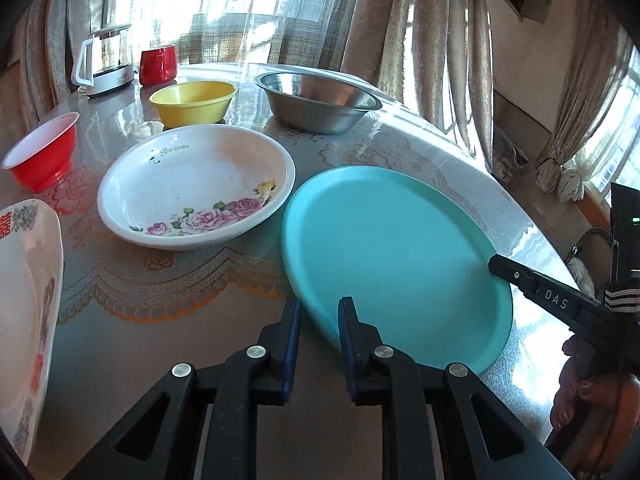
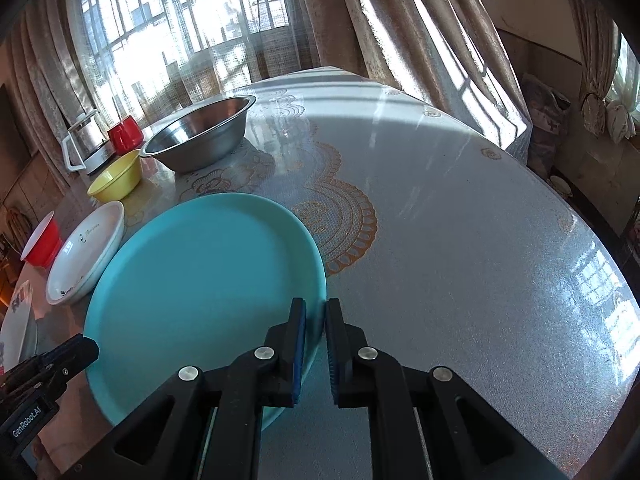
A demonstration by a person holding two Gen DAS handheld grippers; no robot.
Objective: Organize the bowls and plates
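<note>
Both grippers pinched the turquoise plate by its rim. The left gripper had closed its blue-padded jaws on the plate's near edge, one finger on the outer side of the rim and the other on the inner side. The right gripper clamped the rim at the plate's opposite side in the same way, with one pad inside the plate and one outside, its jaws pressed nearly together.

From the left gripper, the plate spread ahead and to the right over the patterned tablecloth, and the right gripper's black finger showed at the plate's far right rim. Just left of the plate sat a white rose-patterned dish, close to the plate's edge. Beyond that dish stood a yellow bowl, and right of it a stainless steel bowl. A red bowl stood further left, and a white decorated plate lay at the far left edge. Behind the yellow bowl were a red mug and a glass kettle.

From the right gripper, bare tablecloth stretched ahead and to the right.
</note>
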